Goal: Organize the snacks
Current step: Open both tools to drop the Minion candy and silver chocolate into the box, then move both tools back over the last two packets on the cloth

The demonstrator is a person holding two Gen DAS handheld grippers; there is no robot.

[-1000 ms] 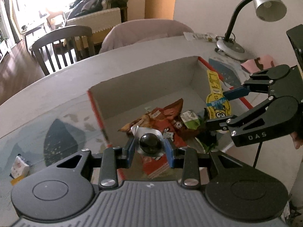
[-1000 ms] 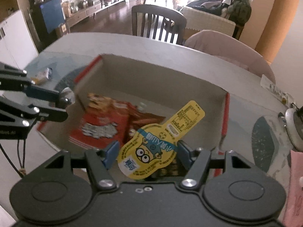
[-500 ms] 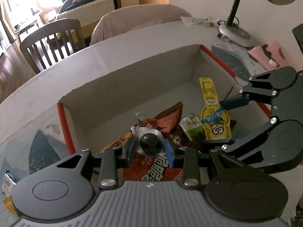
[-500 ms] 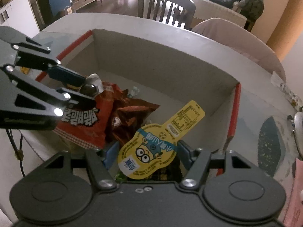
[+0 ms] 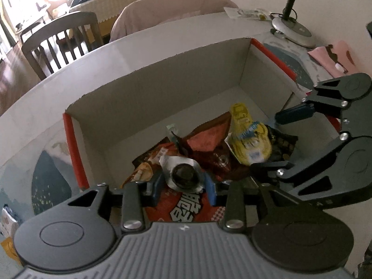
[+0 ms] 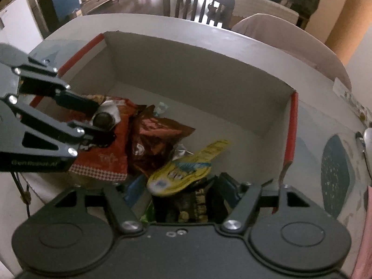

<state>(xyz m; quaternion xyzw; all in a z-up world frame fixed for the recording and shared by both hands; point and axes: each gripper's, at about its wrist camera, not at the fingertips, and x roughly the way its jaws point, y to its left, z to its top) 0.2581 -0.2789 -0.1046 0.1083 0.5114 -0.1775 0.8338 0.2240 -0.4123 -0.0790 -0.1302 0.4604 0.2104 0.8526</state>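
Observation:
A white cardboard box (image 5: 186,76) with red edges stands on the table and holds several snack bags, among them a red bag (image 6: 104,160) and a dark red bag (image 5: 209,148). My left gripper (image 5: 183,181) is shut on a foil-wrapped dark round snack (image 5: 183,174) low over the box; it also shows in the right wrist view (image 6: 104,121). My right gripper (image 6: 179,186) is open over the box's right side. The yellow cartoon snack packet (image 6: 181,169) lies loose between its fingers on the pile, also seen in the left wrist view (image 5: 248,139).
A desk lamp (image 5: 293,25) and a pink cloth (image 5: 330,55) stand right of the box. Small packets (image 5: 7,220) lie on the table at left. Chairs (image 6: 197,7) stand beyond the table's far edge.
Both grippers moved forward and down into the box. The right gripper opened and the yellow packet dropped onto the pile. The left gripper still holds the foil snack.

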